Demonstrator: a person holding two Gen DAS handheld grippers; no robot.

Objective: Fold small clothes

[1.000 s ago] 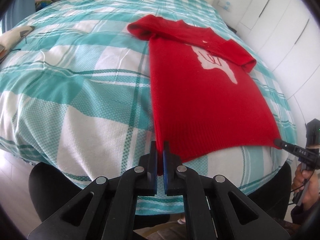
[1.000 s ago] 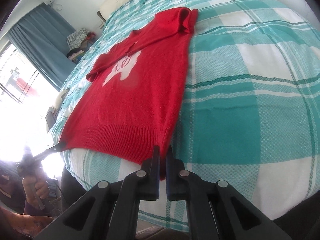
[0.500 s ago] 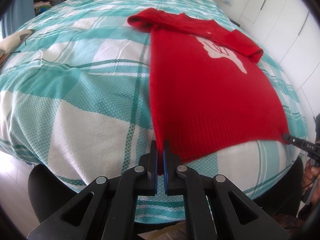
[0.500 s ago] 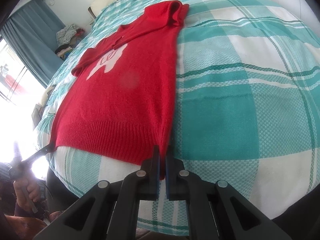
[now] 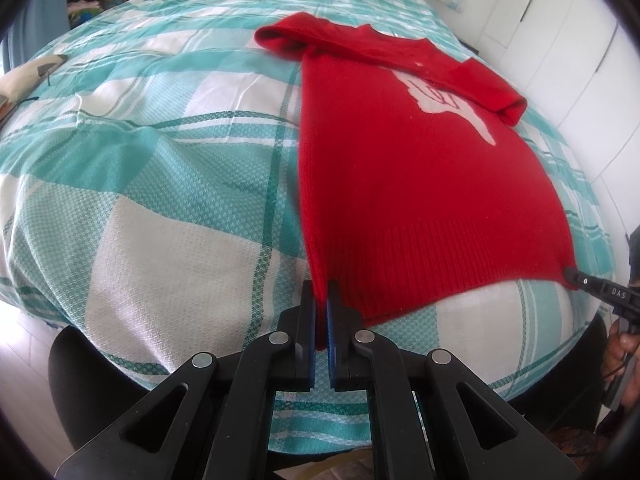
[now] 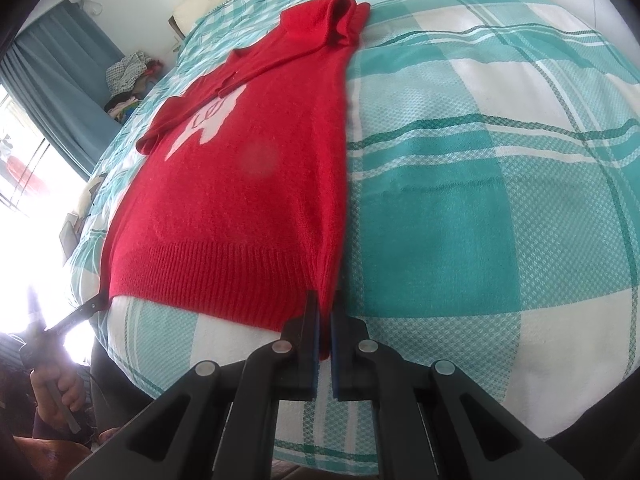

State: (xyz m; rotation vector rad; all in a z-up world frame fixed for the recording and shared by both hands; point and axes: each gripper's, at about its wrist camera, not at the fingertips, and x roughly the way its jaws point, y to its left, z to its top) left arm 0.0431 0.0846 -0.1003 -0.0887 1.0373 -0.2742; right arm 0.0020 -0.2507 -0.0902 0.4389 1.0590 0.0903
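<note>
At the bottom middle of the left wrist view, the left hand-held gripper [image 5: 321, 300] has its two black fingers pinched together on one bottom corner of the red sweater [image 5: 412, 184]. A bit of red cloth shows in the thin gap between the blue pads. At the lower right edge of that same view, the tip of the other gripper bites the far bottom corner.

In the right wrist view, the right hand-held gripper [image 6: 325, 312] is at the bottom middle, and it is clamped on a bottom corner of the sweater [image 6: 248, 184] too. At the lower left of this view the left gripper holds the other corner, with a person's hand [image 6: 56, 394] around its handle.

The sweater lies flat on the bed [image 5: 160, 184], with its ribbed hem nearest and pulled straight between the two grippers. Higher up in the frame there is a white shape [image 5: 444, 104] on the chest. Both sleeves are folded across the top part of the sweater.

The bed has a cover with teal and white checks. Far back, at the upper left of the right wrist view, there is a blue curtain [image 6: 56, 76] and a pile of clothes [image 6: 128, 80]. White cupboard doors [image 5: 568, 36] fill the upper right of the left wrist view
</note>
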